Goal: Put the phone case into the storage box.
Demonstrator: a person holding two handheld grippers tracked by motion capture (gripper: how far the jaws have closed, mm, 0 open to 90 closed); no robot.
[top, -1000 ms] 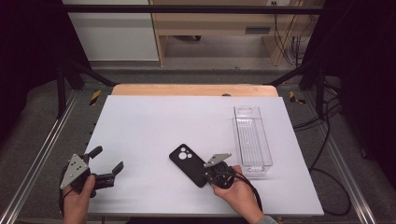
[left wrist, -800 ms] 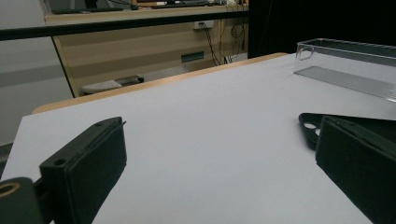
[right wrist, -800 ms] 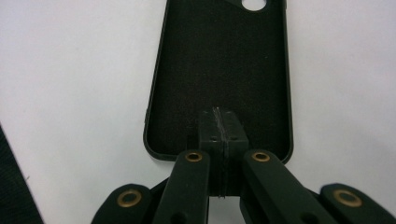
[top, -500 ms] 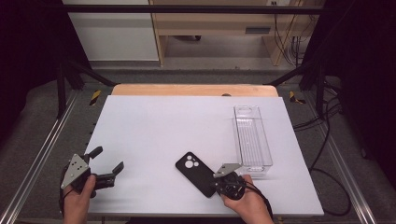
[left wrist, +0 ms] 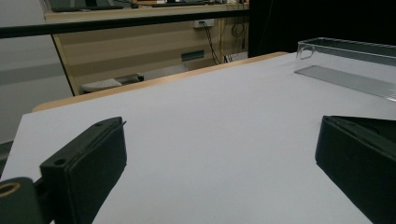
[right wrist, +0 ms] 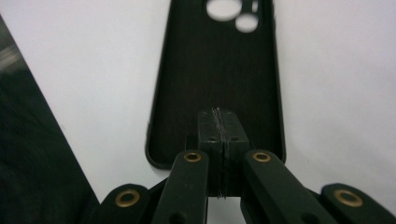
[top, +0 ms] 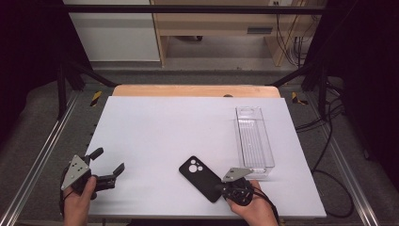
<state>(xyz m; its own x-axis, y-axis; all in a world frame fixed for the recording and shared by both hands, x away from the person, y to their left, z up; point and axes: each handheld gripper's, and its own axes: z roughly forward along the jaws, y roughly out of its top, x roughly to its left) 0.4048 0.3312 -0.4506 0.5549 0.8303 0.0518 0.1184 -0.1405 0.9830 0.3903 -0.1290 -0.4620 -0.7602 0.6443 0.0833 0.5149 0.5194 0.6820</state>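
Observation:
A black phone case [top: 200, 178] lies open side up on the white table [top: 179, 127], near the front edge. My right gripper [top: 219, 187] is shut, its joined tips resting inside the case's near end; the right gripper view shows the closed jaws [right wrist: 219, 114] over the case [right wrist: 219, 70] with its camera holes at the far end. My left gripper [top: 107, 161] is held at the front left corner, open, with nothing between its jaws [left wrist: 223, 135].
A long clear plastic bin [top: 254, 136] stands at the right side of the table, just beyond the right hand; the left gripper view has it [left wrist: 350, 60] at the far right. A wooden strip [top: 195, 90] borders the far edge.
The right gripper has pulled back toward the front edge and slightly right, and the phone case has slid along with it. The left gripper has stayed put.

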